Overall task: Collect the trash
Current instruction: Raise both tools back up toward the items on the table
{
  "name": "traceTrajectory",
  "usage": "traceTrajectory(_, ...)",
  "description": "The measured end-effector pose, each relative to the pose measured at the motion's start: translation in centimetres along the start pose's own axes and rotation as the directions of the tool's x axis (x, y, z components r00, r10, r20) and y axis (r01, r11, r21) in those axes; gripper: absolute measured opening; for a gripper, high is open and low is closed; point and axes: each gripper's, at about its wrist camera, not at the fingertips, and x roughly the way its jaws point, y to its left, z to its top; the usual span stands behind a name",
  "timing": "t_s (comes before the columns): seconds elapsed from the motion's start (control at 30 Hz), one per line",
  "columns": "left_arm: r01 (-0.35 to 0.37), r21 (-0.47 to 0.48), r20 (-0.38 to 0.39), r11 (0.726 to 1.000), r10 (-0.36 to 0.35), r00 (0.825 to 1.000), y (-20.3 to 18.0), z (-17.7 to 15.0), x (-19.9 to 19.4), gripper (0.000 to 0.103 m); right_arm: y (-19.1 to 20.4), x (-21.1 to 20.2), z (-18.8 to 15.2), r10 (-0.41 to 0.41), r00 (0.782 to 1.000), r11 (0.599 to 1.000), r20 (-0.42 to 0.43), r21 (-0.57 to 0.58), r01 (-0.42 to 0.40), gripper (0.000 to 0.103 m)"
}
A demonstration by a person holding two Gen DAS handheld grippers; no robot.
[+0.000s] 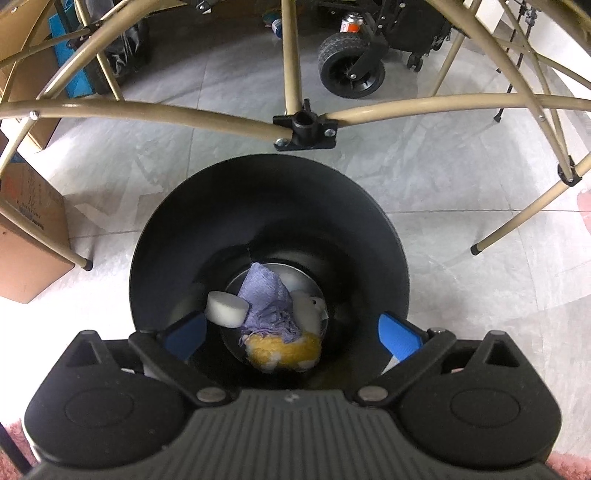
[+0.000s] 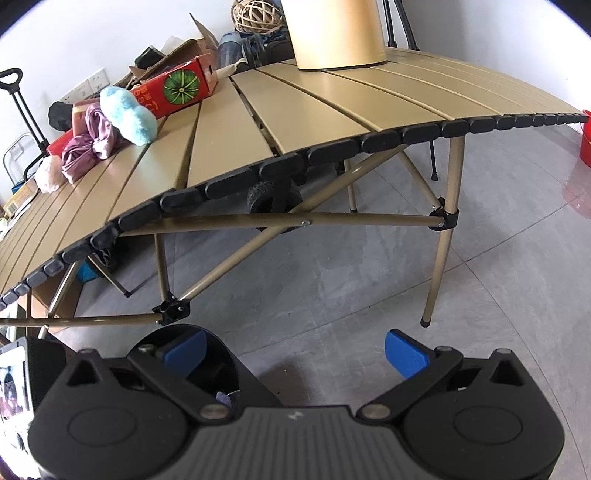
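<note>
**A:** Start with the left wrist view. Your left gripper (image 1: 291, 334) hangs over the mouth of the black bin (image 1: 177, 221), its blue pads spread wide with nothing between them. At the bottom I count four pieces of trash: one white sponge block (image 1: 226, 309), one purple rag (image 1: 266, 301), one white crumpled lump (image 1: 308, 312) and one yellow fluffy piece (image 1: 284, 350).

**B:** So which step are you on?

**A:** I'd judge a drop-off is done and this hand is free. Lift it straight clear of the rim before you swing away.

**B:** And the right wrist view?

**A:** Your right gripper (image 2: 295, 354) is also spread open and empty, above the floor beside the bin. On the slatted table (image 2: 332, 110) I count three soft things near the far left edge: one light-blue fluffy ball (image 2: 129, 116), one mauve knotted cloth (image 2: 90, 142), one pale pink lump (image 2: 50, 173). There's also one red carton (image 2: 177, 88) and one gold cylinder (image 2: 336, 33); whether those are trash I can't tell.

**B:** Next move?

**A:** Probably reach up for the blue ball.
</note>
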Motion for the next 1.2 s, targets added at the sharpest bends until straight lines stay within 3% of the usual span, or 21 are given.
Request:
traceTrajectory(0.37, 0.047, 0.029, 0.085, 0.998, -0.049, 0.995, 0.4, 0.2, -3.8, 0.102, 0.3, -1.6, 0.3, 0.037, 0.998, 0.999, 0.058, -0.007, -0.036, 0.103)
traceTrajectory(0.63, 0.096, 0.017, 0.194, 0.995, -0.097, 0.976, 2.5, 0.0, -7.6, 0.102, 1.7, -3.5, 0.5, 0.093, 0.987, 0.994, 0.131, -0.060, -0.086, 0.103)
traceTrajectory(0.87, 0.117, 0.042, 0.311, 0.992, -0.124, 0.942, 3.5, -0.7, -10.6, 0.103, 3.0, -5.8, 1.1, 0.170, 0.957, 0.982, 0.234, -0.115, -0.146, 0.103)
traceTrajectory(1.2, 0.153, 0.068, 0.501, 0.986, -0.167, 0.849, 4.8, -1.7, -16.2, 0.103, 5.6, -8.9, 3.0, 0.279, 0.879, 0.957, 0.386, -0.186, -0.222, 0.103)
